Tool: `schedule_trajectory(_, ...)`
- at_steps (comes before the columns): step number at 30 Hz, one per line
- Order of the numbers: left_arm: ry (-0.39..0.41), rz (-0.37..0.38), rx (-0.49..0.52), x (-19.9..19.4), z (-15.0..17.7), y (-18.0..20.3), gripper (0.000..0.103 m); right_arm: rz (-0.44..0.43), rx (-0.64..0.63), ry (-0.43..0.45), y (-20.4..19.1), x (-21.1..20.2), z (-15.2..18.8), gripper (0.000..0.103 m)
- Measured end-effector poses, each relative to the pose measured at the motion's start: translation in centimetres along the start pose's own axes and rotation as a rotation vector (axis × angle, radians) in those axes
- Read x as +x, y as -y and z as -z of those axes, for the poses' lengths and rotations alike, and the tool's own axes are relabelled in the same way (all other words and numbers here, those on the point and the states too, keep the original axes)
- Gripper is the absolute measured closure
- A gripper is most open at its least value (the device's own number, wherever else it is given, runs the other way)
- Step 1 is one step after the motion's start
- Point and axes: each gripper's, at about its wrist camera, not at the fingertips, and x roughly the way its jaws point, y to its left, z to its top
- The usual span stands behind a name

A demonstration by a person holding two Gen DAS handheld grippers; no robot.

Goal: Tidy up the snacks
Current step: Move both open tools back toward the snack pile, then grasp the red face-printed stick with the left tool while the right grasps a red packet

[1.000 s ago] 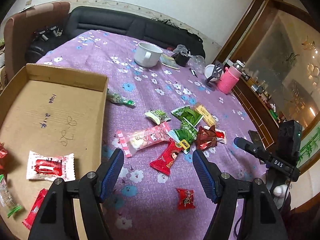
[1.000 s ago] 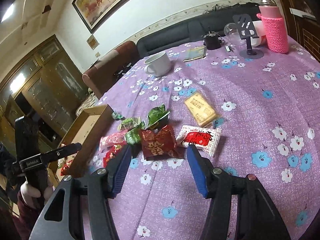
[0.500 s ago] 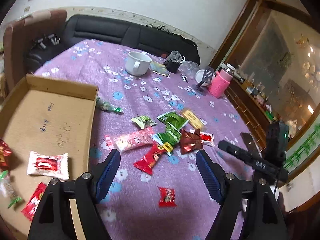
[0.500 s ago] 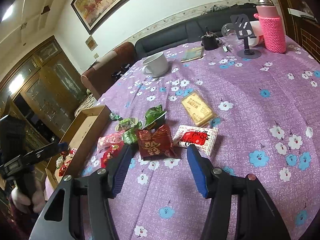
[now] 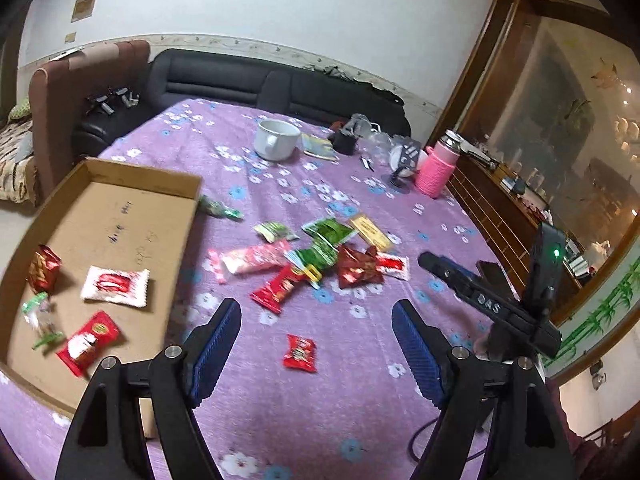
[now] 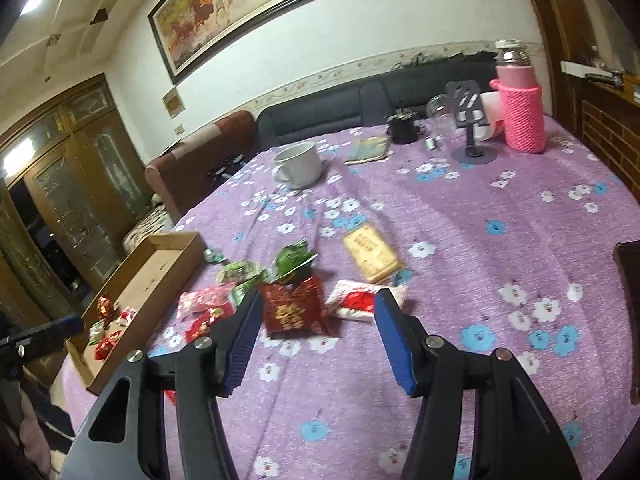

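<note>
Left gripper [image 5: 316, 344] backed away, fingers widened, holding nothing.

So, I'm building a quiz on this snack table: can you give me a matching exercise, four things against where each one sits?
Things:
1. white-and-red packet
2. small red packet
3. mug
4. pink bottle

Places:
A. at the far right of the table, beside a phone stand
B. alone on the cloth, between the left gripper's open fingers in its view
C. inside the cardboard box
D. on the far side of the table, near the sofa

Pairs: 1-C, 2-B, 3-D, 4-A
</note>
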Motion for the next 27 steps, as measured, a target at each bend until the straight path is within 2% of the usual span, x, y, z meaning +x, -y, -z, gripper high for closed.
schedule_trajectory(6, -0.022, -0.056, 0.058, 2.3, -0.6, 0.5, 0.022, 0.01, 0.069, -0.005, 1.9, 0.1, -0.3, 0.047)
schedule_trajectory(12, -0.041, -0.09, 0.028, 5.1, -2.9, -1.5, 0.022, -0.03, 0.107, -0.024, 2.5, 0.2, -0.3, 0.046)
schedule_trajectory(14, -0.066, -0.083, 0.047, 6.7, -3.1, -1.5, 0.022, -0.038, 0.108, -0.043, 2.4, 0.6, -0.2, 0.047)
schedule_trajectory(19, -0.175, -0.142, 0.151, 12.3, -2.5, -0.5, 0.023, -0.062, 0.117, -0.066, 2.3, 1.0, -0.1, 0.047)
schedule_trajectory(21, -0.205, -0.178, 0.209, 14.1, -2.2, 0.1, 0.035, -0.067, 0.126, -0.069, 2.4, 1.1, -0.1, 0.047)
schedule_trajectory(23, -0.245, -0.199, 0.246, 15.8, -1.7, 0.4, 0.067, -0.065, 0.13, -0.071, 2.5, 1.1, -0.1, 0.047)
schedule_trajectory(24, -0.238, -0.207, 0.262, 16.2, -1.4, 0.5, 0.068, -0.064, 0.131, -0.074, 2.6, 1.2, -0.1, 0.047)
schedule_trajectory(25, -0.236, -0.204, 0.272, 16.1, -1.3, 0.7, 0.083, -0.064, 0.134, -0.079, 2.6, 1.4, 0.0, 0.047)
schedule_trajectory(27, -0.237, -0.174, 0.258, 15.5, -1.2, 0.8, 0.084, -0.069, 0.139, -0.091, 2.7, 1.7, 0.1, 0.047)
